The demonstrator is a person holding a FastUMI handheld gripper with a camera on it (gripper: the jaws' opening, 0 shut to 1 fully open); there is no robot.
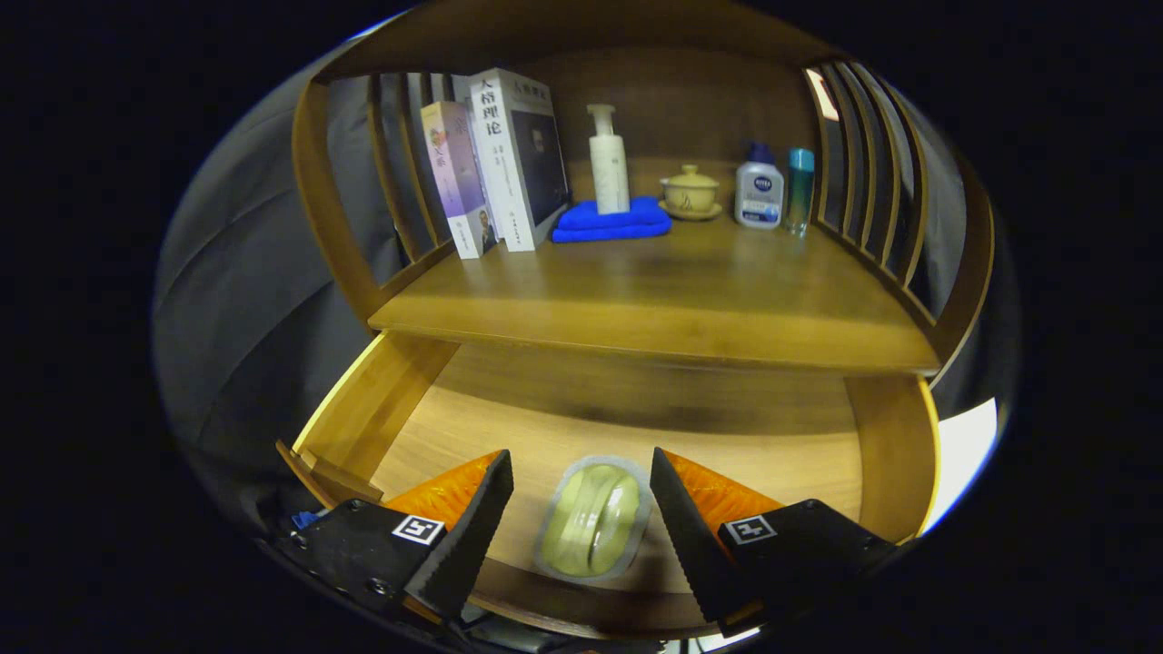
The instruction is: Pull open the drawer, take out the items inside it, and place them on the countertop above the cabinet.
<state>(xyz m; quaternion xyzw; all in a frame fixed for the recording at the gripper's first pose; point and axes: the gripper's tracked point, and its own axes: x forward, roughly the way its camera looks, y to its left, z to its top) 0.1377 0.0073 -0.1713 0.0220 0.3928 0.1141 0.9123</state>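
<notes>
Cabinet bench (654, 300) has bare room in front of the books (495, 163) and towel (611, 221); drawer (363, 409) is pulled open below it; a small sealed cup (595, 520) lies on its floor between the fingers. Tool (581, 522) spread, touching nothing; best to lower straight, pinch the cup's sides evenly, lift clear of the drawer front.

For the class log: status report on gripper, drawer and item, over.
Gripper open, fingers either side of the green packet. Drawer pulled open, packet on its floor. Nothing in the way.

Drawer (382, 409) open — countertop (654, 300) front bare.
</notes>
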